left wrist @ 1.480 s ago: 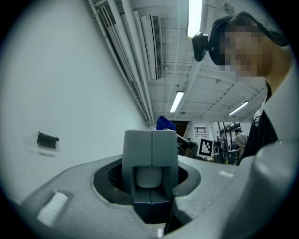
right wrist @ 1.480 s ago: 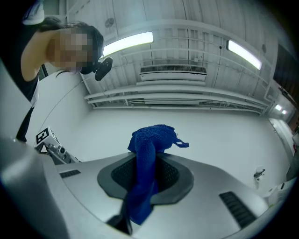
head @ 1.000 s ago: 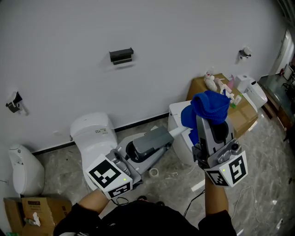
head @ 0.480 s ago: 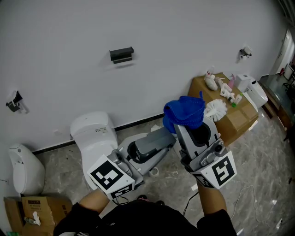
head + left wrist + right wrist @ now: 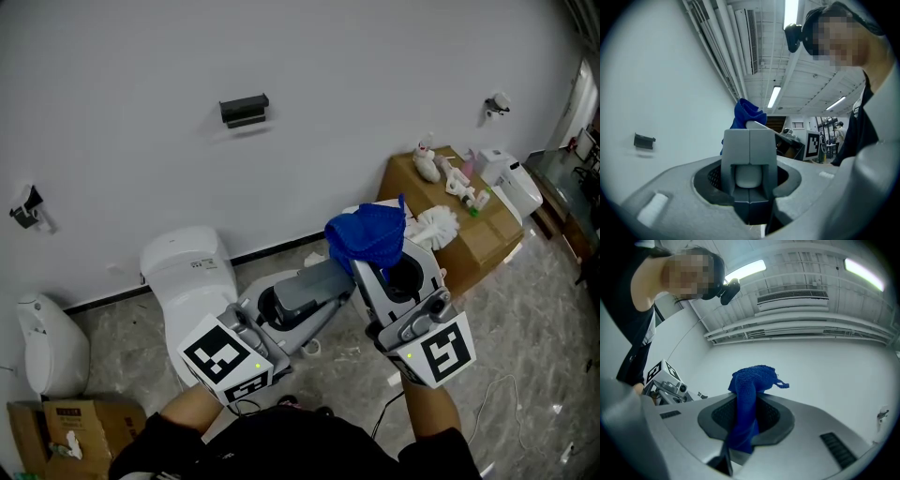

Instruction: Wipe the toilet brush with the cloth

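Note:
My left gripper [image 5: 323,281] points level and is shut on the pale handle of the toilet brush [image 5: 747,176]. The handle runs out to the right, and the white bristle head [image 5: 436,225] shows past the cloth, in front of the cardboard box. My right gripper [image 5: 372,261] is shut on the blue cloth [image 5: 367,234], which bunches over its tips. The cloth sits over the brush handle just beyond the left jaws; whether it touches the handle is hidden. In the right gripper view the cloth [image 5: 749,399] hangs out of the jaws, and it also shows behind the left jaws [image 5: 747,112].
A white toilet [image 5: 187,272] stands against the wall at the left. A cardboard box [image 5: 483,234] with bottles and small items stands at the right, beside a white appliance [image 5: 511,183]. A black holder [image 5: 244,110] hangs on the wall. A white bin [image 5: 42,342] stands far left.
The right gripper with the blue cloth moved left and down, off the brush head and onto the handle side, so the white bristles now show. The left gripper kept still.

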The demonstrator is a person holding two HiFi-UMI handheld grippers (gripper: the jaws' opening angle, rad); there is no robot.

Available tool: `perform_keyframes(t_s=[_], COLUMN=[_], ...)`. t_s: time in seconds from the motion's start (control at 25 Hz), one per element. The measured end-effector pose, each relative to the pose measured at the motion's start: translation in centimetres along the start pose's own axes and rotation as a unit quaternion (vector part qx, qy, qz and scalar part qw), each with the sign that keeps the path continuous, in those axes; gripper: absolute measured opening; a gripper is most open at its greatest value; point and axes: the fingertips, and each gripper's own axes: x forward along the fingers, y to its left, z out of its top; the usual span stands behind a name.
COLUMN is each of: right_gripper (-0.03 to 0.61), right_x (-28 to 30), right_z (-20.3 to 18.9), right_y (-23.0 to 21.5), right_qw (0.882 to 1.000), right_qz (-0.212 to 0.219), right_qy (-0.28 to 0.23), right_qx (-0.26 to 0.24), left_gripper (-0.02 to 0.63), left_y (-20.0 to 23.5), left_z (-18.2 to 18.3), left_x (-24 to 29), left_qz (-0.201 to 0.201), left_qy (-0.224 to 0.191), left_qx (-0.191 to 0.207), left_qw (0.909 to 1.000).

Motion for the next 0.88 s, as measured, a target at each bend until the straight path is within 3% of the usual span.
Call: perform_keyframes(t_s=[0.28, 0.88], right_gripper=[0.081, 0.081], right_x=[0.2, -0.4], right_z=[-1.0, -2.4], right_y=[-0.2, -1.2], right_qw=[0.999, 0.998], right_qz=[-0.009, -0.027], right_qy=[0.031, 0.059], right_qx=[-0.013, -0.019], left_gripper=[0.164, 0.164], left_y=[0.1, -0.4], left_z=[0.3, 0.7], left_x=[-0.1, -0.4], left_qz=[0.011, 0.023], left_qy=[0.002, -0.004], left_qx=[0.037, 0.064], left_qw=[0.9993, 0.9977])
